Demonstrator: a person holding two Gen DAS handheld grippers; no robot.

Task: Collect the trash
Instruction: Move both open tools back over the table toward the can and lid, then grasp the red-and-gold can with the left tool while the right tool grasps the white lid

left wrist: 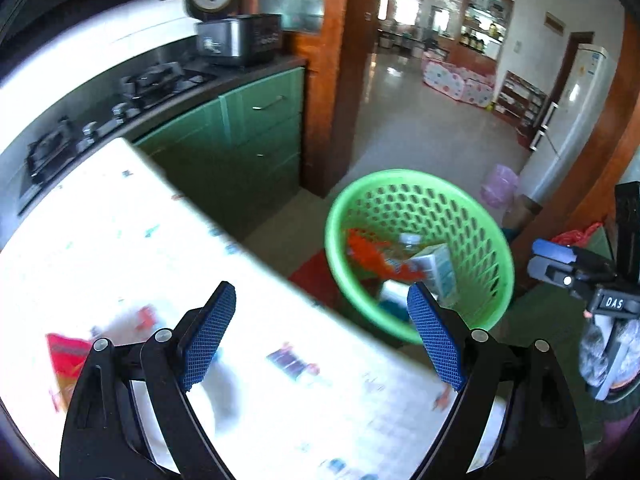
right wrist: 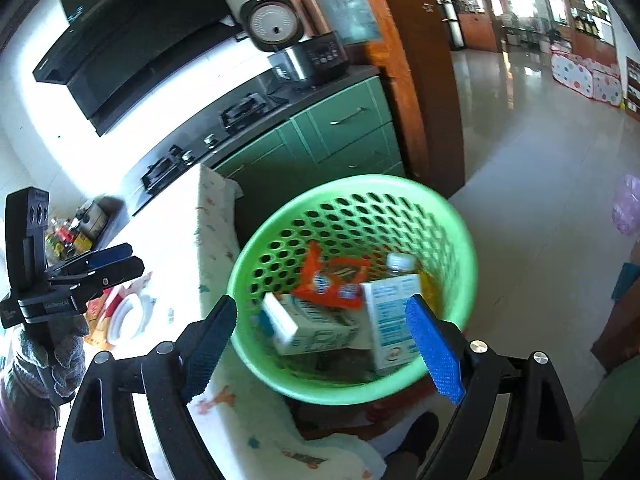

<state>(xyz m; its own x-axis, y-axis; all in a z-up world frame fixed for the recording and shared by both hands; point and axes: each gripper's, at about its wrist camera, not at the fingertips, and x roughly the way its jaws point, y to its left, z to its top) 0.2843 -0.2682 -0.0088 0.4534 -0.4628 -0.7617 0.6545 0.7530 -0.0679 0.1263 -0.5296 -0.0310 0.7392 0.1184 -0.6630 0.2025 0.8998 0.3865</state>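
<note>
Both grippers spread wide, nothing in either. My right gripper [right wrist: 326,344] hangs over the green perforated basket [right wrist: 460,240], just off the table's edge on the floor side; inside are an orange snack wrapper [right wrist: 332,280], 2 cartons [right wrist: 316,328] and a capped bottle [right wrist: 400,262]. My left gripper [left wrist: 320,340] sits over the patterned tablecloth [left wrist: 140,240]. Likely next pick: the red-orange packet [left wrist: 66,356] near the table's left edge. I'd approach low, pinch the packet's edge, lift clear, release only once over the rim.
</note>
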